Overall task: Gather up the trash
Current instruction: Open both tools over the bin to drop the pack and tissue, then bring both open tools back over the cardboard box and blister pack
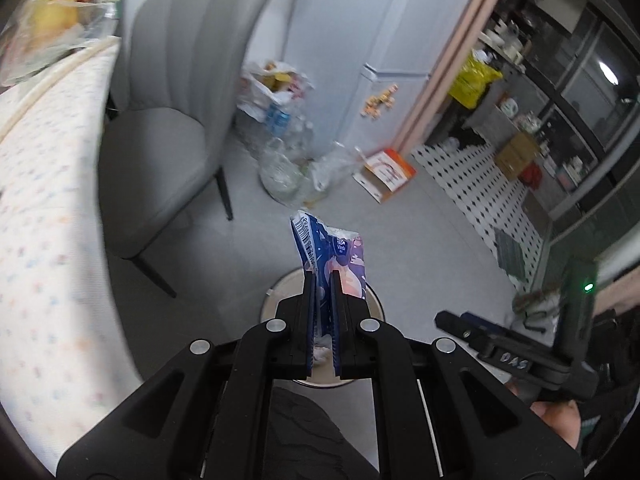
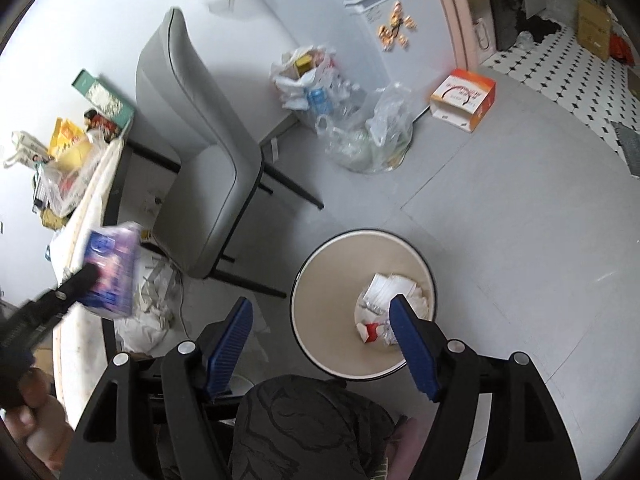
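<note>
Grey tiled floor (image 2: 500, 200) with a grey chair (image 2: 208, 184), bags of bottles by the wall, and a round beige trash bin (image 2: 320, 312) holding crumpled white paper. Left gripper (image 1: 323, 280) pinched on a blue Vinda tissue wrapper (image 1: 332, 252), standing up between its fingers, above the bin rim. Right gripper (image 2: 322, 312) spread wide over the bin, holding nothing, wrapper (image 2: 110, 276) well off to its left beside the tabletop (image 2: 76, 344).
</note>
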Tool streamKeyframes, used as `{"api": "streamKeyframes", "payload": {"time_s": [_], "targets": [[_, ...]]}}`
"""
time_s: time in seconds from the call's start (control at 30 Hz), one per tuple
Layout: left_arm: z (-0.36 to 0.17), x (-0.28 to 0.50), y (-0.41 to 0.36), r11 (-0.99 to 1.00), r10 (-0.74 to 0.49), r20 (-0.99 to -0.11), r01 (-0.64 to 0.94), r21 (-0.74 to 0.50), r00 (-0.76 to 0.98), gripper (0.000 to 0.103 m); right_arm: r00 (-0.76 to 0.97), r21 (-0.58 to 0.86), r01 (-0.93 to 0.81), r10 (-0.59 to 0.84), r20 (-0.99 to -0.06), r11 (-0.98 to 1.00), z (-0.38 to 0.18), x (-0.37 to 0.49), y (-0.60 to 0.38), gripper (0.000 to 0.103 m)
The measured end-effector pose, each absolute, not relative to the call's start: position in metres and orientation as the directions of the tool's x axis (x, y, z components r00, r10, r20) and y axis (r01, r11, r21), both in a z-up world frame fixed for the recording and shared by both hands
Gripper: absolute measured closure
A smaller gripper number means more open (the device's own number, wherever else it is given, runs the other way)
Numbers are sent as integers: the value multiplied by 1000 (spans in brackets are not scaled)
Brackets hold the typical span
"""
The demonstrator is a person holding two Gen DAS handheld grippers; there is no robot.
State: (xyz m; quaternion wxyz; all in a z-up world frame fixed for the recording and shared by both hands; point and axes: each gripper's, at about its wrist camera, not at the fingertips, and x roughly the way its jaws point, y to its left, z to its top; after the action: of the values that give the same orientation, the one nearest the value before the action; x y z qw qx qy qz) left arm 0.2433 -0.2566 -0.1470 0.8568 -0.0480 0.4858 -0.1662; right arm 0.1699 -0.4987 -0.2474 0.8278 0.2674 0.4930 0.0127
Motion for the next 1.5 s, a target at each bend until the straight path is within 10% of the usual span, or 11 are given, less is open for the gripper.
{"api": "streamKeyframes", "payload": {"time_s": [0.07,0.13,0.53,1.5], "targets": [[-154,247,-266,934,-345,-833,246,-260,432,87,530,453,248,272,-803,856,-240,165,-507,33],[-159,250,-267,927,-367,-833,236,-291,413,40,542,453,255,261,-799,855,-234,162,-514,33],[-127,246,-212,951,-309,-789,151,-270,531,10,570,473,206,288,-770,857,-214,166,-489,21],[-63,221,53,951,14,-682,-221,-218,731,7,551,425,-227,475,-686,876,-105,225,-258,13]]}}
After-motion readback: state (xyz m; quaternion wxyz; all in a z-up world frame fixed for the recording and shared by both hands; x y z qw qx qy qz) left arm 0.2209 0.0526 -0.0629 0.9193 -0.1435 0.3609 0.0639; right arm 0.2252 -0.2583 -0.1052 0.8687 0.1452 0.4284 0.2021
